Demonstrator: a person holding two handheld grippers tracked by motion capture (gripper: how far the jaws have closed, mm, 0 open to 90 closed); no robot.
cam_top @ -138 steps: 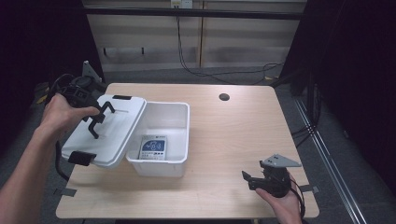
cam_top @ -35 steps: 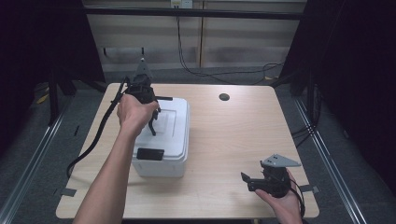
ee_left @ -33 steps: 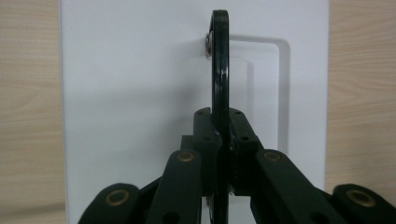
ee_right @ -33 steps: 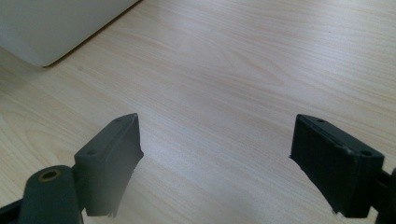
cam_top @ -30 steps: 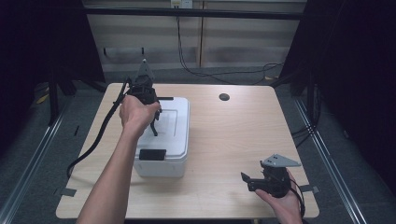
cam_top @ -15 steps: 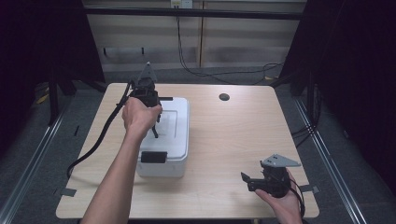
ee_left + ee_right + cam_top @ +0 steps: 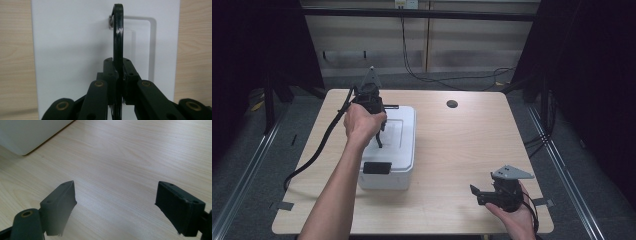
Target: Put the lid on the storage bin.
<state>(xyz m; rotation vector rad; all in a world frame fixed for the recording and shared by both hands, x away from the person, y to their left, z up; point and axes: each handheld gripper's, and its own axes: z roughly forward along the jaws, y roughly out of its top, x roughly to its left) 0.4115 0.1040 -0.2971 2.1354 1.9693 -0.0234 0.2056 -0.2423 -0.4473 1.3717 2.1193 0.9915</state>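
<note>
Jaws pinch the upright black handle (white lidded box).

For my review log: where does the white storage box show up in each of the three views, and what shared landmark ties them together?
High view: the white storage box sits left of centre on the table, under the left gripper.
Left gripper view: its lid spans the middle, with the jaws shut on the black handle.
Right gripper view: one corner sits at upper left.
Shared landmark: the light wooden tabletop.
</note>
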